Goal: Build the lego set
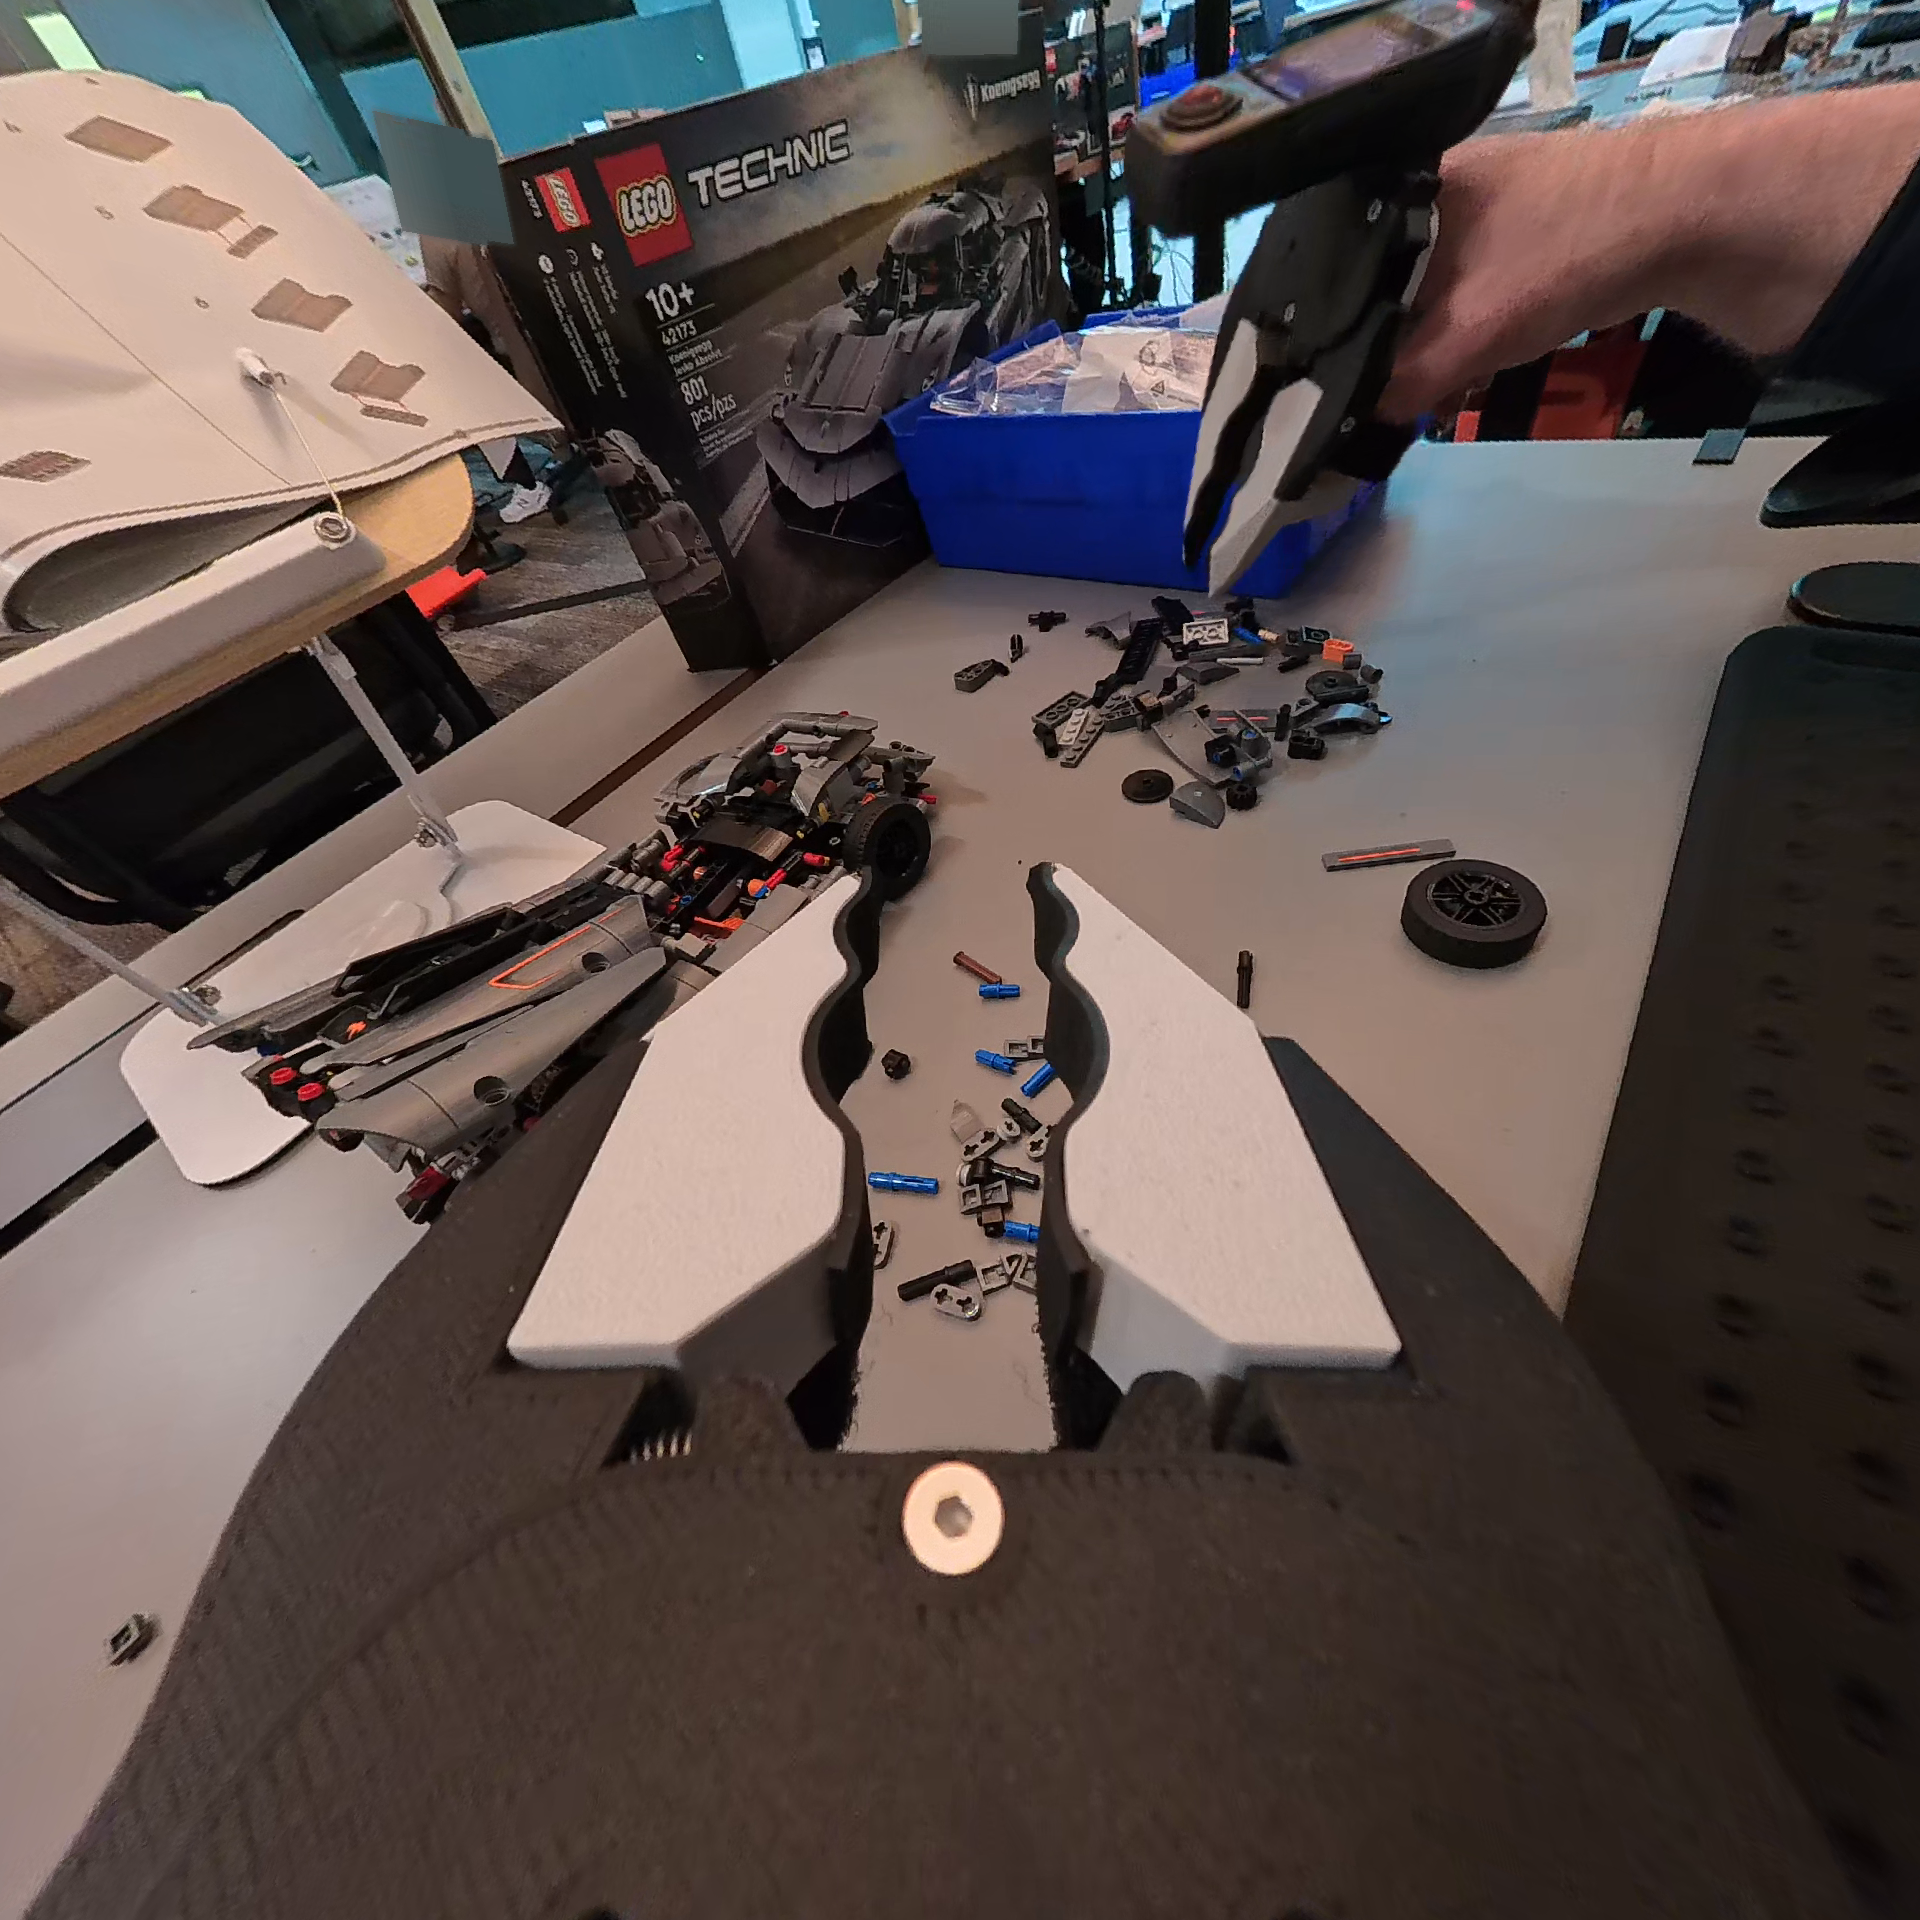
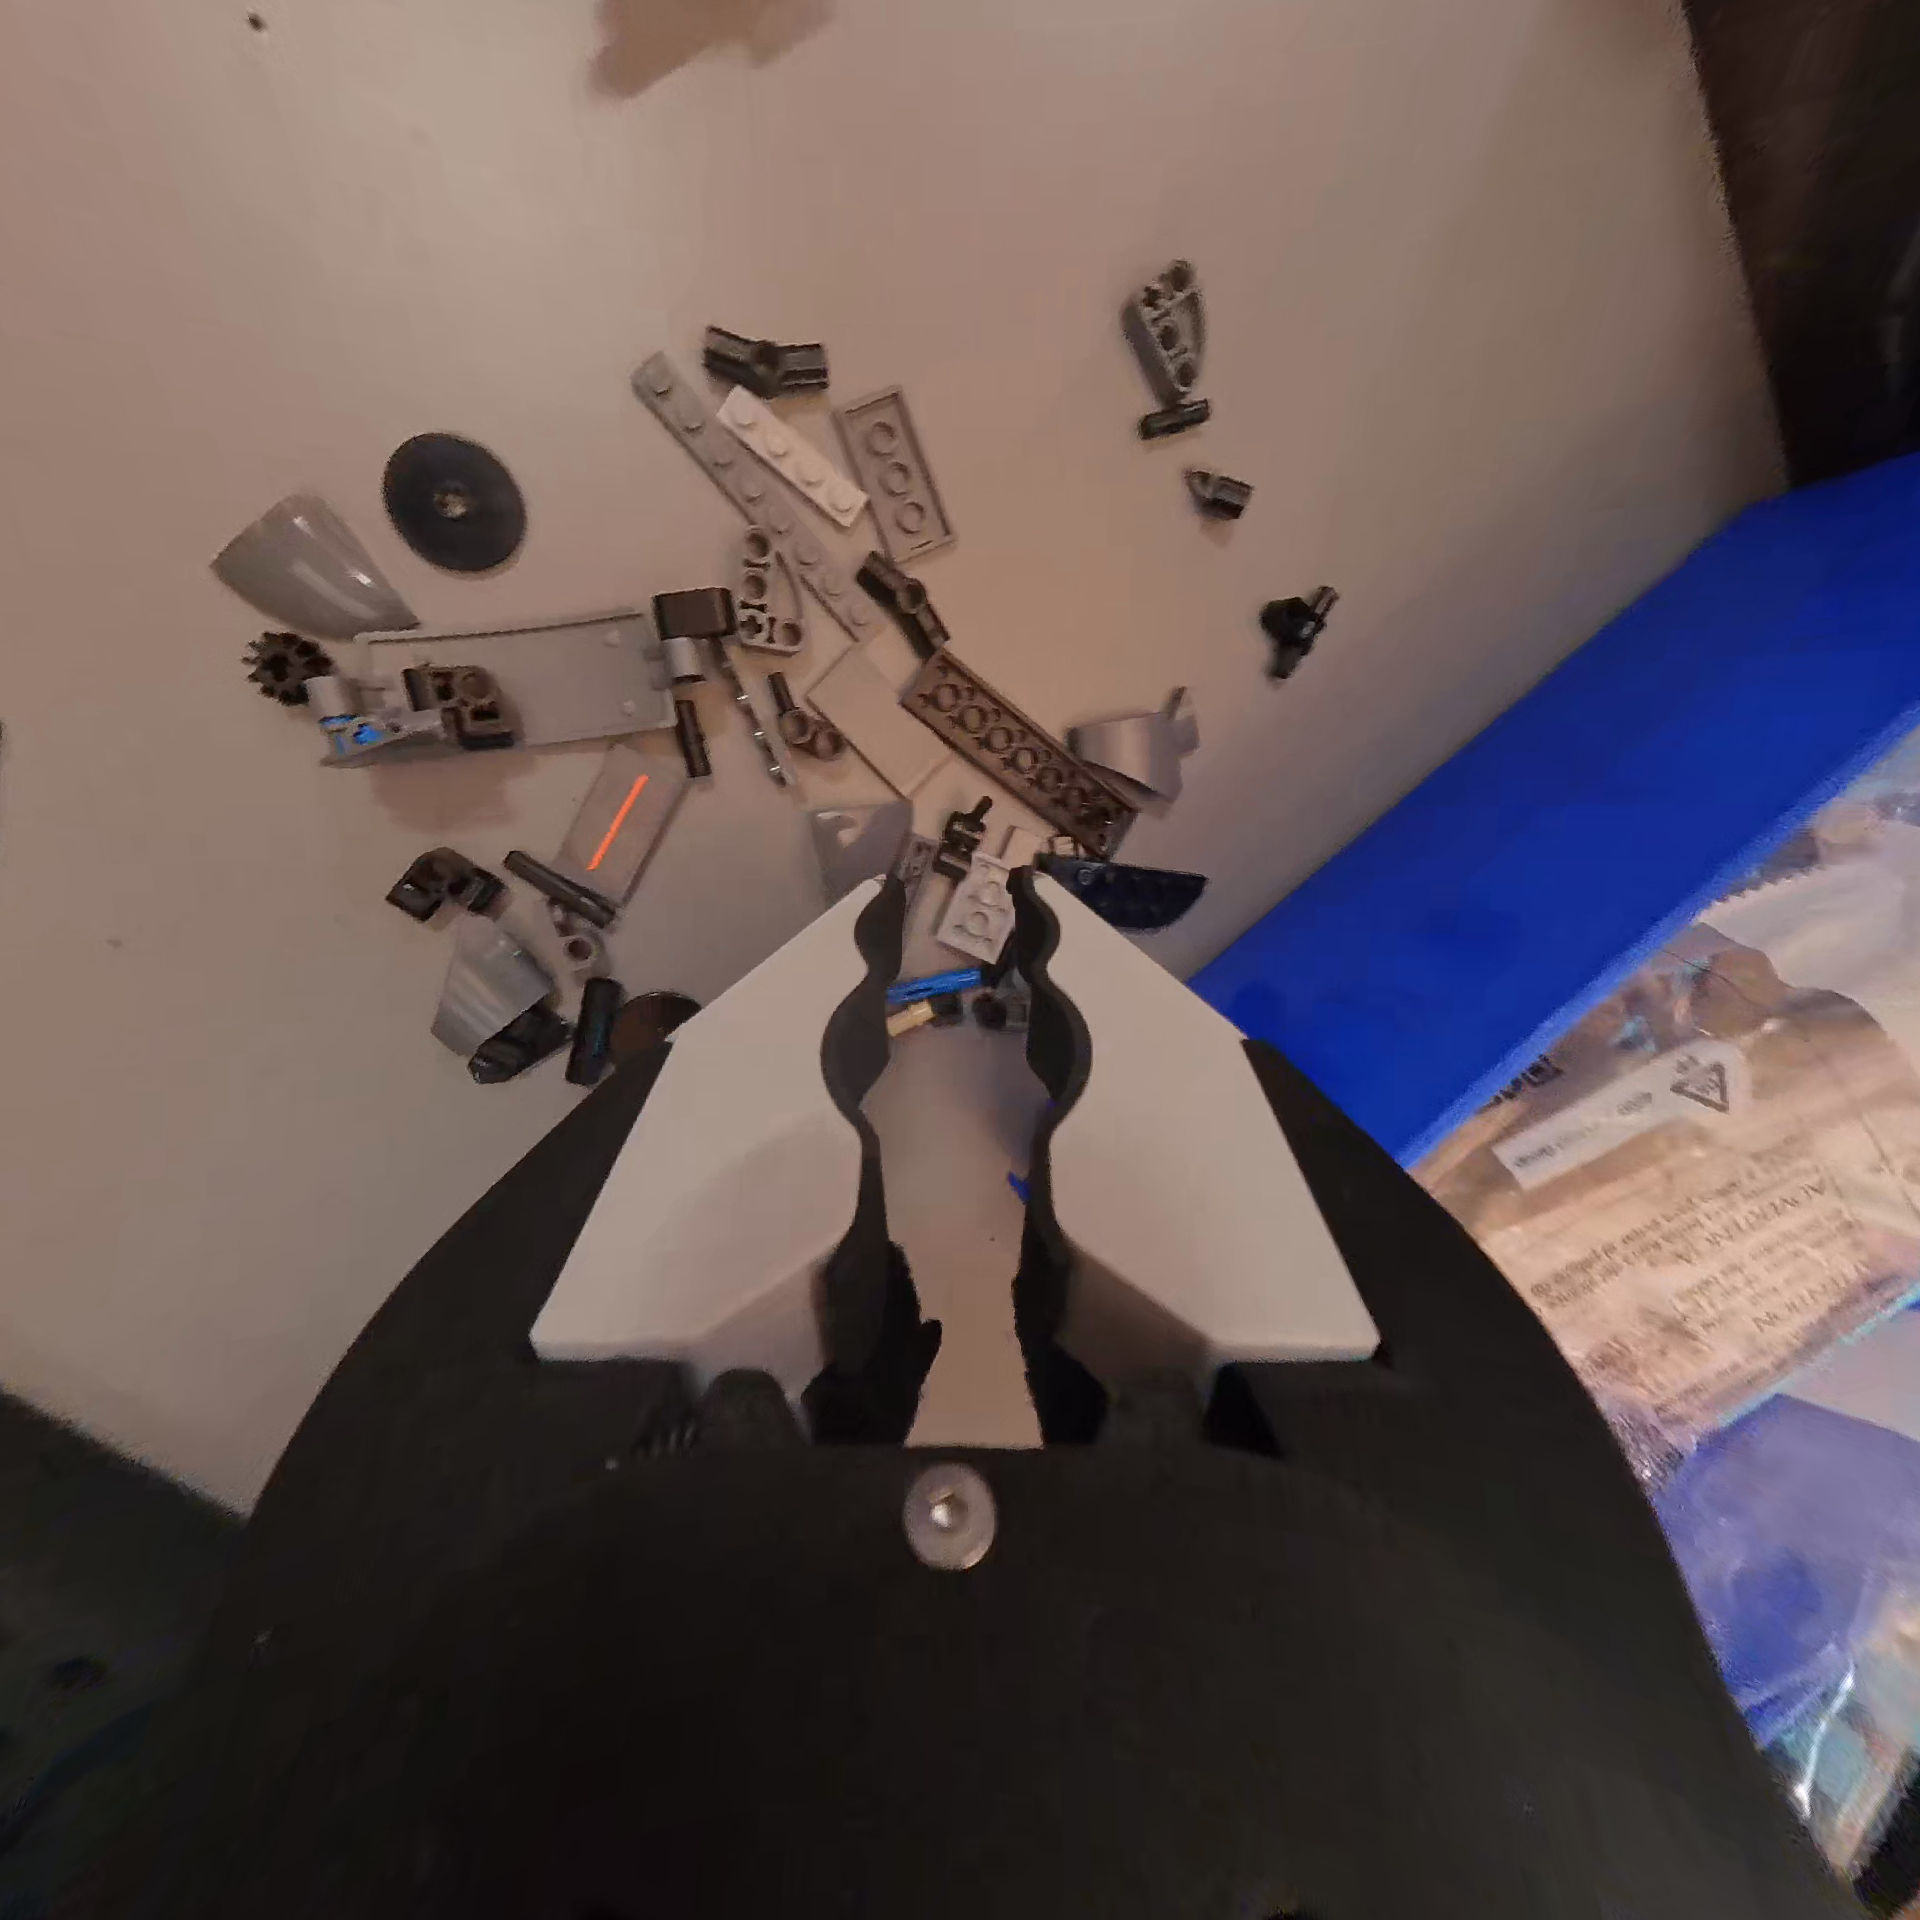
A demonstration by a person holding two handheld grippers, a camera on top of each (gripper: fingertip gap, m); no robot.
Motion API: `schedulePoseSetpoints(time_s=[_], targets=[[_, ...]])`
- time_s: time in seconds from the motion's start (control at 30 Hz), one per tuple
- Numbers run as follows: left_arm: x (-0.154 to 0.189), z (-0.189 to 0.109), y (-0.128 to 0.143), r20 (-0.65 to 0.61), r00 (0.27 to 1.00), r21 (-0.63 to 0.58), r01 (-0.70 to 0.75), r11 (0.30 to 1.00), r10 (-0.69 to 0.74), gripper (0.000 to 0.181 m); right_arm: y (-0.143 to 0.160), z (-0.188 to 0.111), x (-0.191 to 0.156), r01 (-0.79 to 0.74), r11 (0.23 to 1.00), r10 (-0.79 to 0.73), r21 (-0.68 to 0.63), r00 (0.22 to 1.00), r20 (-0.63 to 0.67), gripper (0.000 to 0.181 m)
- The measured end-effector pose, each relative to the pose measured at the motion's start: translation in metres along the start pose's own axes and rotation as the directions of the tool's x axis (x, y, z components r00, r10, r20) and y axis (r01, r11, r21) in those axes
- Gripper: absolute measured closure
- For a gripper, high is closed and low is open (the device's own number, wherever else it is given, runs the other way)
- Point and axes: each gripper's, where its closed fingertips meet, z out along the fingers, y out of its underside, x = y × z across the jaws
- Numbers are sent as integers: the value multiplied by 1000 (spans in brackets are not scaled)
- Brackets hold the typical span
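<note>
Part selection in hand — right claw, spread and empty, hangs over the loose pile; left claw likewise spread — next: pinch one piece cleanly.

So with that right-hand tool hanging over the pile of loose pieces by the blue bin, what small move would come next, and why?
Probably a short drop straight down. The right tool hangs open and empty over the pile, its tips framing a small light grey plate beside the blue bin, not yet touching. Lowering would bring the fingers around it before closing.
</note>
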Motion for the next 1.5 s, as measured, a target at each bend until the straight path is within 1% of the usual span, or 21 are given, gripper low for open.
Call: schedulePoseSetpoints(time_s=[0.07,0.17,0.3,0.37,0.53,0.63,0.73,0.83,0.87,0.97,1.2,1.3,1.4,1.5], targets=[[0,0,0,0,1000,-2,-2,1000,2,154,-2,3,0,2,1000,-2,2,1000,-11,160],[1,0,0,0,1000,-4,-4,1000,4,154,4,14,-9,54,997,-54,-58,999,-1,158],[0,0,0,0,1000,1,-1,1000,1,154,13,27,-15,80,988,-81,-135,997,4,165],[0,0,0,0,1000,1,-1,1000,1,154,18,29,-10,70,983,-76,-172,997,-28,164],[1,-1,0,-2,1000,2,-3,1000,3,154,19,26,0,118,970,-146,-214,982,-119,163],[1,-1,0,-1,1000,2,-5,1000,5,154,29,32,9,134,945,-193,-299,966,-174,159],[1,-1,0,0,1000,3,-4,1000,4,155,31,35,11,151,936,-221,-319,956,-195,163],[1,-2,-2,-1,1000,10,-1,1000,1,155,31,36,11,134,942,-197,-306,962,-187,162],[1,-2,-2,-3,1000,10,-1,1000,1,155,30,36,9,142,944,-201,-298,963,-178,166],[1,-2,-2,-1,1000,10,-5,1000,5,155,29,37,9,134,950,-186,-283,969,-165,167],[1,-3,-2,-3,1000,16,0,1000,0,154,28,36,7,163,948,-208,-272,967,-148,167],[1,-2,-1,-5,1000,12,1,1000,-1,154,23,31,10,167,952,-215,-259,961,-172,167],[1,-2,-1,-3,1000,10,0,1000,0,154,14,23,9,167,963,-207,-213,962,-180,167],[0,0,1,-2,1000,3,10,1000,-10,154,-4,9,5,171,978,-192,-123,963,-189,167]])
